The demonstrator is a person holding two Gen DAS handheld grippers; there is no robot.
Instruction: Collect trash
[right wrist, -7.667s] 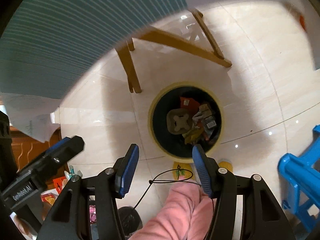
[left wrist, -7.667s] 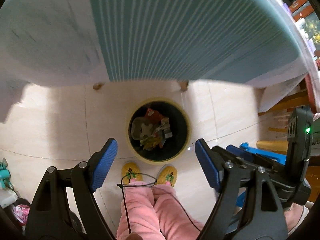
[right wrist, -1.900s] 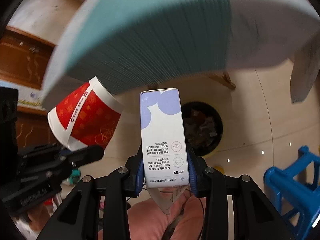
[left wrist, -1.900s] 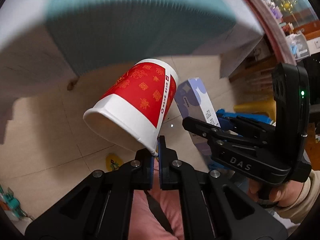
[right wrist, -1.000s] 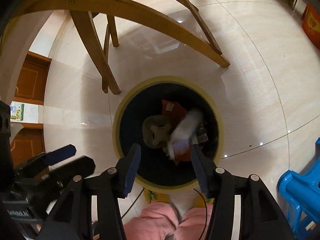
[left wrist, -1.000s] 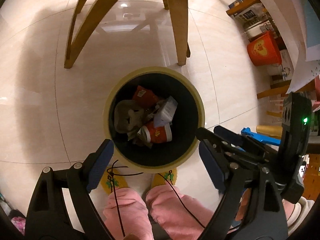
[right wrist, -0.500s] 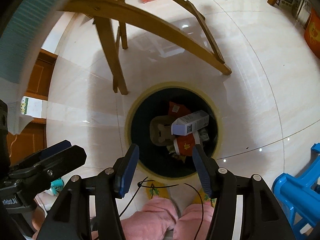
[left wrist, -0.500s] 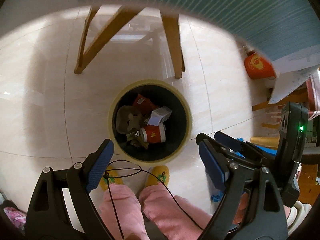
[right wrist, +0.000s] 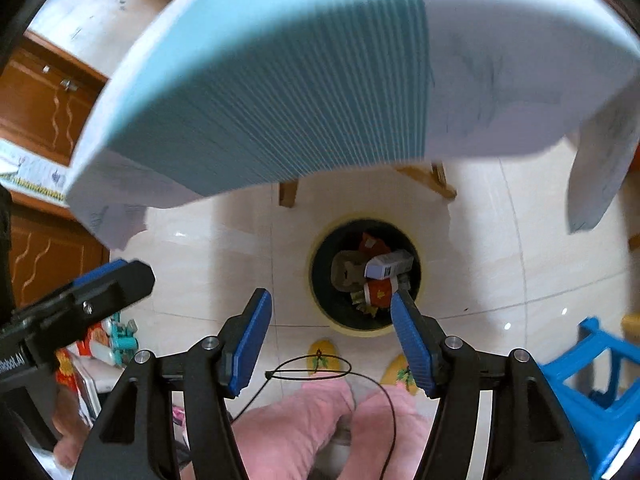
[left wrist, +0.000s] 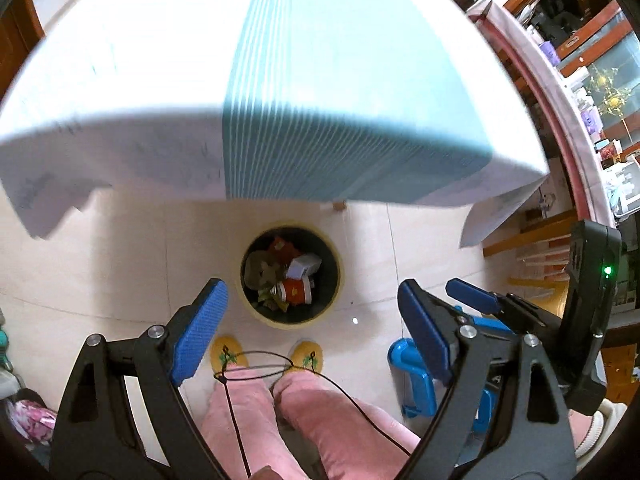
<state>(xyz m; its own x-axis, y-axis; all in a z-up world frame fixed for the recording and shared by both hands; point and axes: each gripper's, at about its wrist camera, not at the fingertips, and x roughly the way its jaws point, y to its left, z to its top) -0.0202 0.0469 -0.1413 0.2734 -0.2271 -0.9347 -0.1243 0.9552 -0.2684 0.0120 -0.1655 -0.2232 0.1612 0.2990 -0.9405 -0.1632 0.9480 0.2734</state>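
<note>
Both claws are empty, so the drop looks done and the step in hand is the return to the worktop for more trash. The left claw (left wrist: 312,332) stands wide apart with nothing between its pads. The right claw (right wrist: 330,342) has just been opening and also holds nothing. Both point steeply down over the person's pink trousers (left wrist: 296,408) and yellow slippers (left wrist: 306,354). Just beyond the slippers, on the floor, the bin (left wrist: 340,284) holds the red paper cup (left wrist: 296,290) and the white carton (left wrist: 304,266) on top of older rubbish. Farther off, the worktop (left wrist: 340,120) shows its near edge above the bin. No trash shows on it, so the next move calls for finding a piece first.
</note>
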